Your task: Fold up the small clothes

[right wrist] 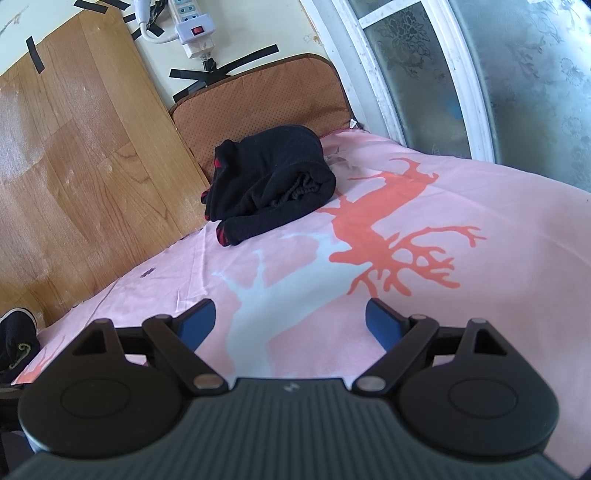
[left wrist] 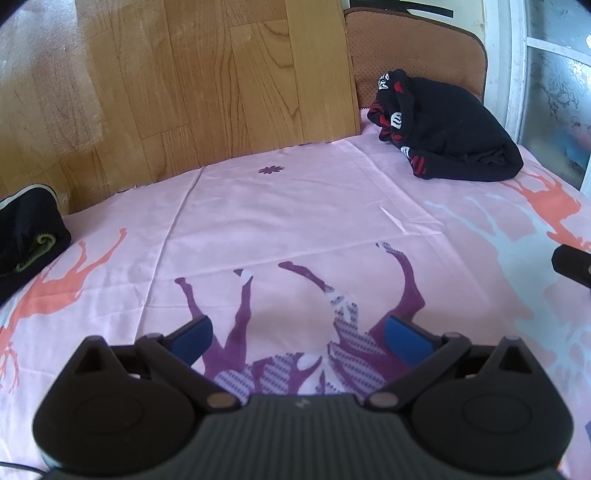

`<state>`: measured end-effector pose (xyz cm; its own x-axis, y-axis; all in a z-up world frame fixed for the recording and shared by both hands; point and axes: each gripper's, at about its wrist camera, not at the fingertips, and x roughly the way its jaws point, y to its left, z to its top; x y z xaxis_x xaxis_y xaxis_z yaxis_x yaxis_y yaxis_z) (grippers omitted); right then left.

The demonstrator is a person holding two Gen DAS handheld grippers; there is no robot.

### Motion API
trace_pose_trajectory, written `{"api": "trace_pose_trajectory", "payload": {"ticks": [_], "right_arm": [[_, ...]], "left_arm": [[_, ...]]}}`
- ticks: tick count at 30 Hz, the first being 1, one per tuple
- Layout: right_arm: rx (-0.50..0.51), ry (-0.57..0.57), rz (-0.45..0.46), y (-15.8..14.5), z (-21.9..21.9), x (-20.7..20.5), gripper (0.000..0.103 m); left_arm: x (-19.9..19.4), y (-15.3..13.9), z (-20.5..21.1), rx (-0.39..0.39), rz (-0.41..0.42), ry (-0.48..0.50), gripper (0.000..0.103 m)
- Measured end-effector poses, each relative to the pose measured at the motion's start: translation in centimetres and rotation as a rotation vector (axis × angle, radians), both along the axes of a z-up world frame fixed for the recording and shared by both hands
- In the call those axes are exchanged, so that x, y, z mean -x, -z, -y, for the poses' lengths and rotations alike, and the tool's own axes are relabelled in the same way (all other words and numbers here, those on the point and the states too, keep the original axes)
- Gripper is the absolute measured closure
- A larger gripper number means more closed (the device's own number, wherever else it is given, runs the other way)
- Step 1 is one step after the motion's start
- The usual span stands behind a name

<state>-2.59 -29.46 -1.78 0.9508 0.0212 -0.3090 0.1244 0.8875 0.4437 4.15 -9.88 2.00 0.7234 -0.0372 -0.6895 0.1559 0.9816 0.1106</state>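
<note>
A bundled black garment with red and white trim [left wrist: 447, 125] [right wrist: 269, 184] lies at the far right corner of the pink deer-print sheet [left wrist: 295, 221] [right wrist: 480, 221]. A second dark garment with a green edge [left wrist: 29, 236] [right wrist: 16, 343] sits at the sheet's left edge. My left gripper [left wrist: 297, 332] hovers open over the purple deer print, nothing between its blue pads. My right gripper [right wrist: 290, 317] is open too, low over the sheet and well short of the black bundle. In the left wrist view, a piece of the right gripper [left wrist: 572, 264] shows at the right edge.
A brown cushion [left wrist: 413, 48] [right wrist: 266, 96] leans behind the black bundle. Wood-grain panelling [left wrist: 184, 81] [right wrist: 74, 166] borders the sheet's far side. A frosted window with a white frame [right wrist: 461, 74] runs along the right. A power strip [right wrist: 192, 26] hangs on the wall.
</note>
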Motion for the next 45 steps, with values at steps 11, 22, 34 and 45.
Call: {"api": "trace_pose_trajectory", "payload": {"ticks": [11, 22, 34, 45], "right_arm": [[0.000, -0.001, 0.000, 0.04, 0.06, -0.03, 0.013], [-0.001, -0.001, 0.001, 0.06, 0.09, -0.01, 0.013], [-0.001, -0.002, 0.001, 0.05, 0.09, 0.00, 0.013], [-0.001, 0.000, 0.003, 0.03, 0.03, 0.01, 0.013]], "left_arm": [[0.02, 0.03, 0.08, -0.008, 0.002, 0.002, 0.000], [0.05, 0.00, 0.11, -0.012, 0.004, 0.004, 0.000], [0.06, -0.01, 0.14, -0.013, 0.005, 0.004, 0.000], [0.06, -0.03, 0.10, -0.017, 0.006, 0.007, 0.000]]}}
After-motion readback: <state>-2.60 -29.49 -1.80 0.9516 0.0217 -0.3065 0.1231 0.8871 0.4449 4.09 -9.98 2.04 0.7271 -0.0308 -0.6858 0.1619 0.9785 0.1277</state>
